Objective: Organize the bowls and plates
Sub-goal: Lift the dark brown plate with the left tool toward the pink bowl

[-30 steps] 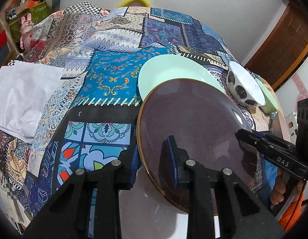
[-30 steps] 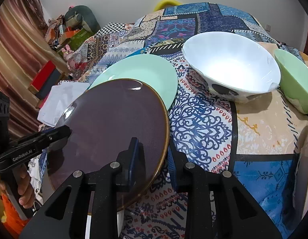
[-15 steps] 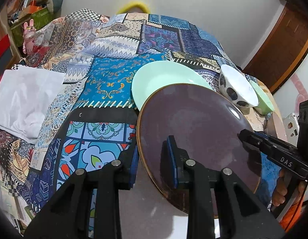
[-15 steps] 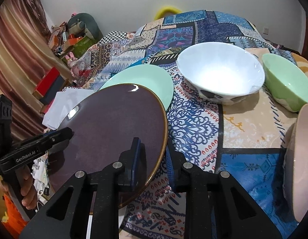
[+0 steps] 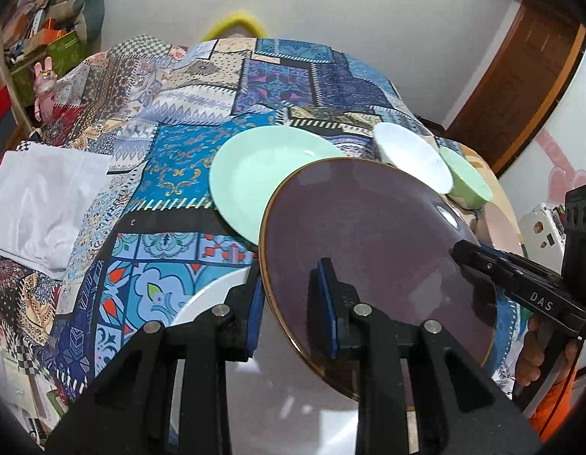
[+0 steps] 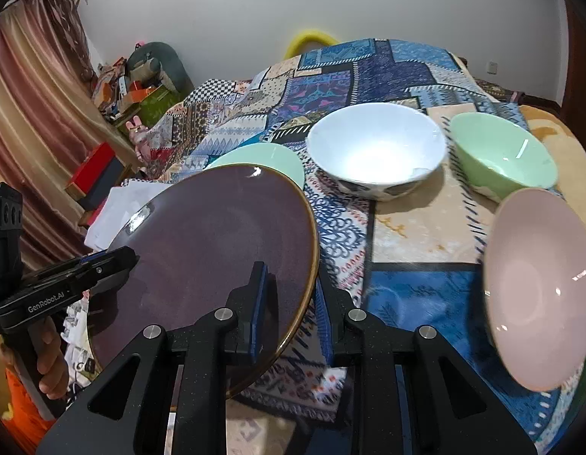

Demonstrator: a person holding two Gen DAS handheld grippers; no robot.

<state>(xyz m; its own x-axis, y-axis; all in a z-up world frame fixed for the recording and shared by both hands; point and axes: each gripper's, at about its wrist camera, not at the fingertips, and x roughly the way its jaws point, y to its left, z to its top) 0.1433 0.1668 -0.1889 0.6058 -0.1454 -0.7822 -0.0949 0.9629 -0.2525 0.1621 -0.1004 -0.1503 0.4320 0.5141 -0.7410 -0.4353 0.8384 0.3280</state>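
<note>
The jaws of the left gripper (image 5: 293, 305) and right gripper (image 6: 293, 309) are clamped on the round dark purple plate (image 5: 368, 242); it is being carried; next it should be set gently on the round mint green plate (image 5: 262, 174).

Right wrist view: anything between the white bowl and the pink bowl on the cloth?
No dish. In the right wrist view only bare patterned cloth lies between the white bowl and the pink bowl; the green bowl sits off to the side, beyond the pink one.
</note>
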